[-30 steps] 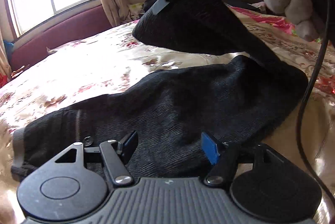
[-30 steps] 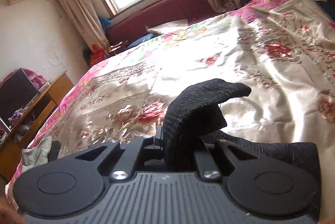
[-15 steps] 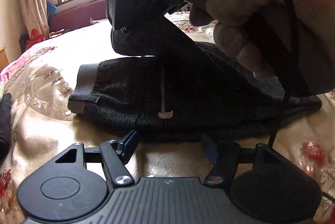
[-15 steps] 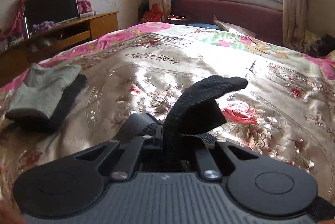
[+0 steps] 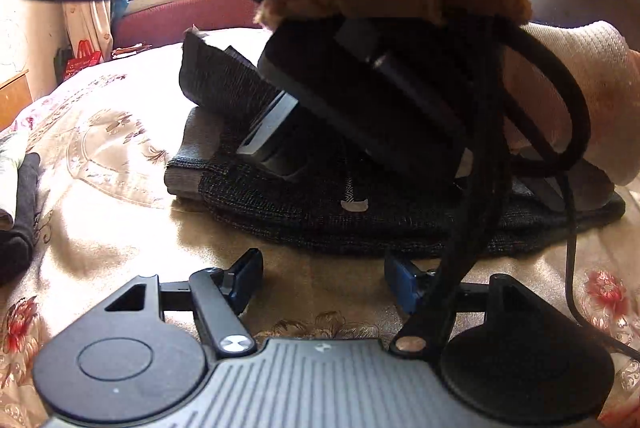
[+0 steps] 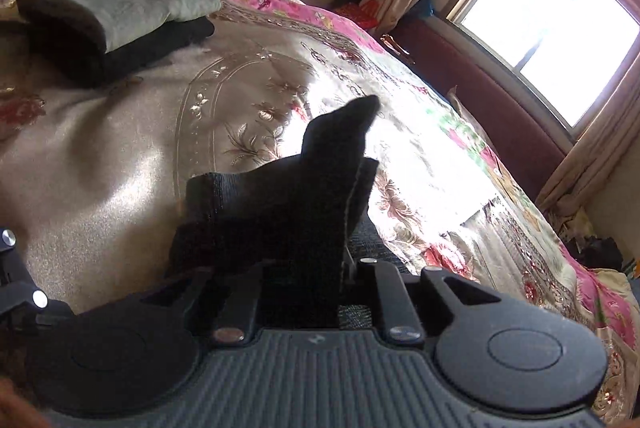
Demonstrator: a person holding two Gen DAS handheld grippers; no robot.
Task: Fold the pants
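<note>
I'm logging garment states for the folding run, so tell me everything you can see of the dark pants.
The pants are a dark charcoal, ribbed knit with a lighter grey cuff or band at their left end and a small pale tag on the front. They lie folded on the floral bedspread, layers stacked. The right tool is shut on one end, holding it raised over the lower layers. The left tool is open, just short of the near edge, not touching.
</note>
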